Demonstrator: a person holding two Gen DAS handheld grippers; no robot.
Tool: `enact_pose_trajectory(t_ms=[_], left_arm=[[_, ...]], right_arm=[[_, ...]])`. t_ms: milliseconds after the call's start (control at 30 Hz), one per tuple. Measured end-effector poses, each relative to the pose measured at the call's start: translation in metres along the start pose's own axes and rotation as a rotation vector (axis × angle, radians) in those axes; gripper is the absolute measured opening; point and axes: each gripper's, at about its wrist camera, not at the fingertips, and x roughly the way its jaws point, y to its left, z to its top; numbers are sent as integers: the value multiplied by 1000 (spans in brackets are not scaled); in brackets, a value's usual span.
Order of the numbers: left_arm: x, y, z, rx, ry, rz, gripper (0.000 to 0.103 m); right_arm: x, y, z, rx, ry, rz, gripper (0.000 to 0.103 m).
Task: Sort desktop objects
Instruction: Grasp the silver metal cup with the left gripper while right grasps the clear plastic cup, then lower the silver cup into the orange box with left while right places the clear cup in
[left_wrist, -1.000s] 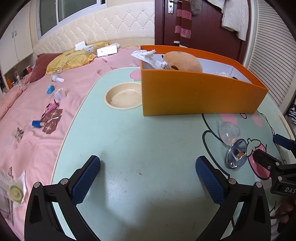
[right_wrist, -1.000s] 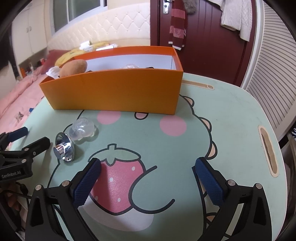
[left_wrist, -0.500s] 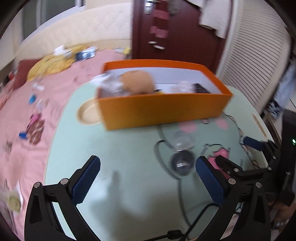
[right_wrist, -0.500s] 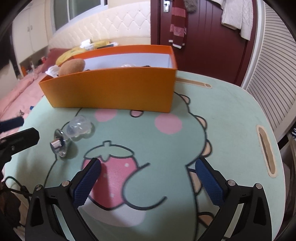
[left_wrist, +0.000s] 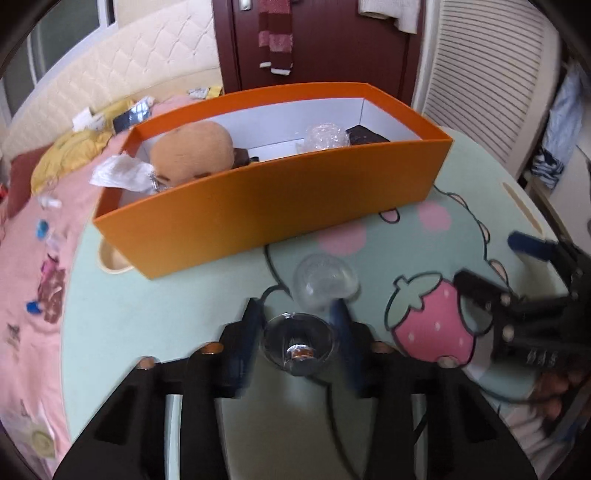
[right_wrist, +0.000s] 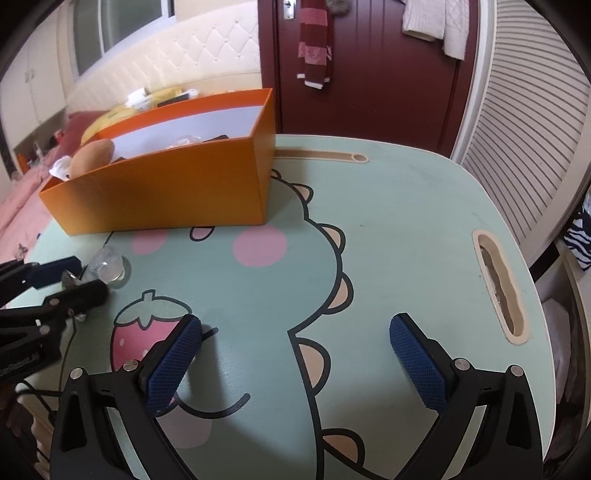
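My left gripper is closed around a shiny silver funnel-shaped piece on the green cartoon table. A clear plastic dome lies just beyond it, touching or nearly so. The orange box stands behind and holds a tan plush, a crumpled clear wrap and dark items. My right gripper is open and empty above the table's middle. In the right wrist view the left gripper sits at the far left by the dome.
A cream bowl recess is set in the table left of the box. A white tissue hangs over the box's left end. A slot handle is cut near the table's right edge. A pink bed with small items lies to the left.
My left gripper swung right to the silver piece and its fingers closed around it. My right gripper drifted right and back, staying open.
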Motion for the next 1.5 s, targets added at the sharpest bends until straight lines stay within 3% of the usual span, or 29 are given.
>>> enact_pose_trajectory(t_ms=[267, 400, 600, 733, 900, 933, 967, 1000, 1367, 1500], left_arm=[[-13, 53, -27, -121, -82, 88, 39], [-17, 69, -38, -165, -125, 124, 42], [-16, 67, -43, -175, -146, 129, 42], [-16, 69, -41, -177, -146, 131, 42], [-17, 66, -41, -178, -146, 133, 42], [-17, 67, -41, -178, -146, 133, 42], [-17, 67, -41, -178, -147, 133, 42], [-19, 66, -41, -179, -145, 132, 42], [-20, 62, -37, -151, -123, 124, 39], [-27, 55, -30, -135, -151, 115, 39]], right_arm=[[0, 3, 0, 3, -5, 3, 102], [-2, 20, 4, 0, -6, 95, 101], [0, 72, 19, -153, -7, 152, 97], [10, 101, 31, -220, 11, 178, 85], [21, 125, 38, -284, 18, 200, 80], [22, 128, 38, -298, 14, 203, 65], [21, 129, 36, -310, -2, 208, 43], [21, 130, 34, -321, -19, 213, 37], [2, 107, 26, -233, -67, 236, 37], [-6, 102, 26, -211, -84, 232, 37]])
